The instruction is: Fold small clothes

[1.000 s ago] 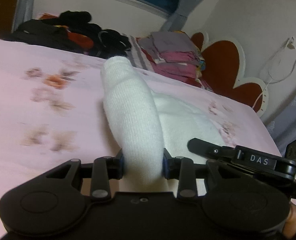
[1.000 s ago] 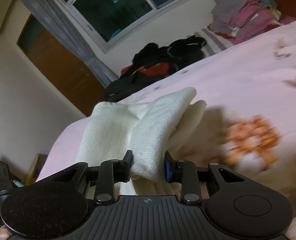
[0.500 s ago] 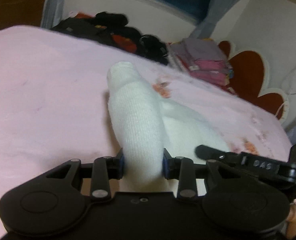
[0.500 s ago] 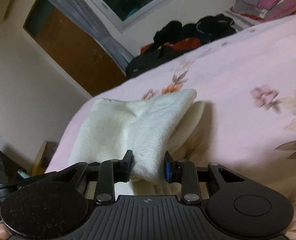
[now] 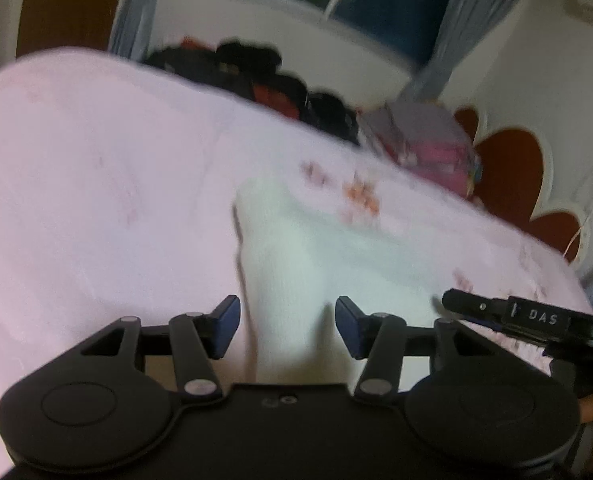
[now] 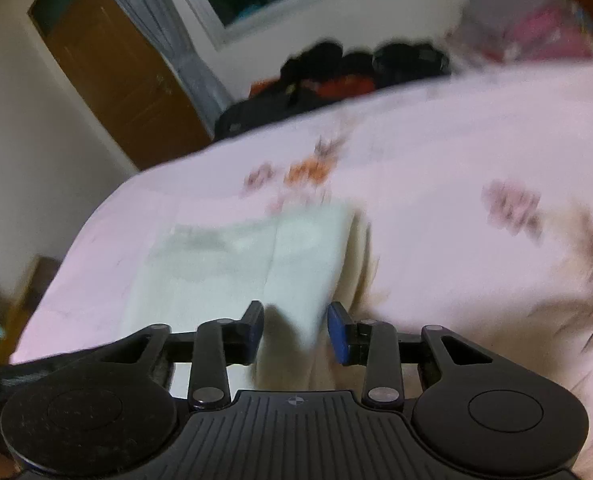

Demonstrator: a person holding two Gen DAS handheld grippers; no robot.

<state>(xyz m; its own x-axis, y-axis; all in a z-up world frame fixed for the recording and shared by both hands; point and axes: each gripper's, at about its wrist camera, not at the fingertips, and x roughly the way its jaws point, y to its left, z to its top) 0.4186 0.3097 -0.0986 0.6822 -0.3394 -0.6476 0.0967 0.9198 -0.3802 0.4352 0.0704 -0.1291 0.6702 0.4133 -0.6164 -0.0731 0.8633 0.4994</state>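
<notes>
A small white knit garment (image 5: pixel 296 248) lies folded on the pink flowered bed sheet (image 5: pixel 96 184). My left gripper (image 5: pixel 287 326) is open, its blue pads apart on either side of the garment's near edge, not gripping it. In the right wrist view the same garment (image 6: pixel 256 264) lies flat with a folded edge on its right. My right gripper (image 6: pixel 295 334) is open too, with the garment's near corner between the pads. The right gripper's tip shows in the left wrist view (image 5: pixel 508 314). Both views are blurred.
Dark bags and clothes (image 5: pixel 272 84) are heaped at the bed's far edge under the window. A stack of folded pink and grey clothes (image 5: pixel 424 140) sits by the red heart-shaped headboard (image 5: pixel 512 172). A brown door (image 6: pixel 116 72) is at the left.
Both grippers have opened and let go of the white garment, which has dropped flat onto the sheet. Both cameras have shifted and now blur.
</notes>
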